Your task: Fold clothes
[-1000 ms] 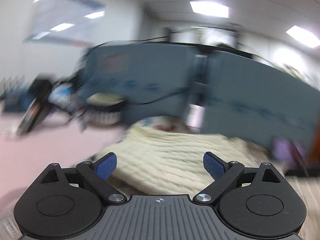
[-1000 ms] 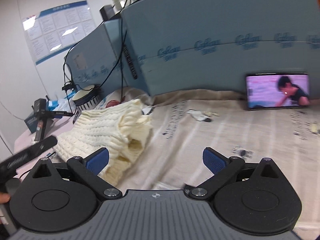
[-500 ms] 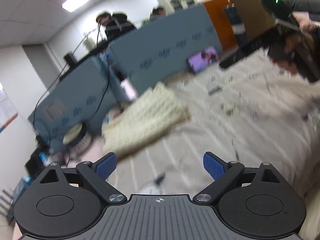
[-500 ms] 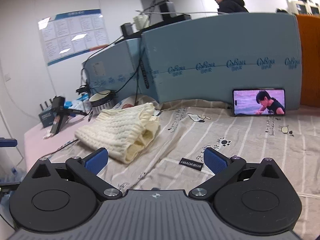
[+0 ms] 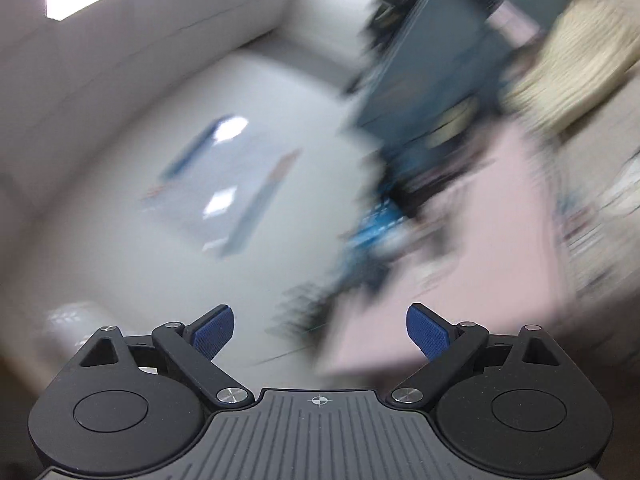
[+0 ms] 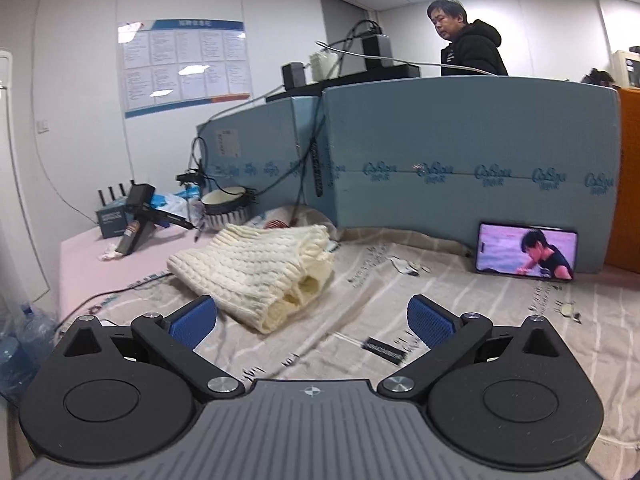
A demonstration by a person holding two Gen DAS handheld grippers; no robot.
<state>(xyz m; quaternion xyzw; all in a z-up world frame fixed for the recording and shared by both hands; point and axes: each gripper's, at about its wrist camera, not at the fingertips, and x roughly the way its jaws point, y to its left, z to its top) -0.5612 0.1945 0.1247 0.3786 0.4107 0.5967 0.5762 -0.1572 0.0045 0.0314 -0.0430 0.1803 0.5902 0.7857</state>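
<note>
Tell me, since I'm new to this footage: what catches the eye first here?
The folded cream sweater lying left of centre on the striped sheet, untouched. Behind it, to the right, a lit phone leans against the blue partition, with a man standing beyond. Both the right gripper and left gripper are open and empty; the left view is motion-blurred.

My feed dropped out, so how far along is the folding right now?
Done: the cream cable-knit sweater lies folded into a compact bundle on the beige striped printed sheet. In hand: nothing; the right gripper and left gripper are both open and empty. Left: no other garment shows, though the left wrist view is badly blurred.
</note>
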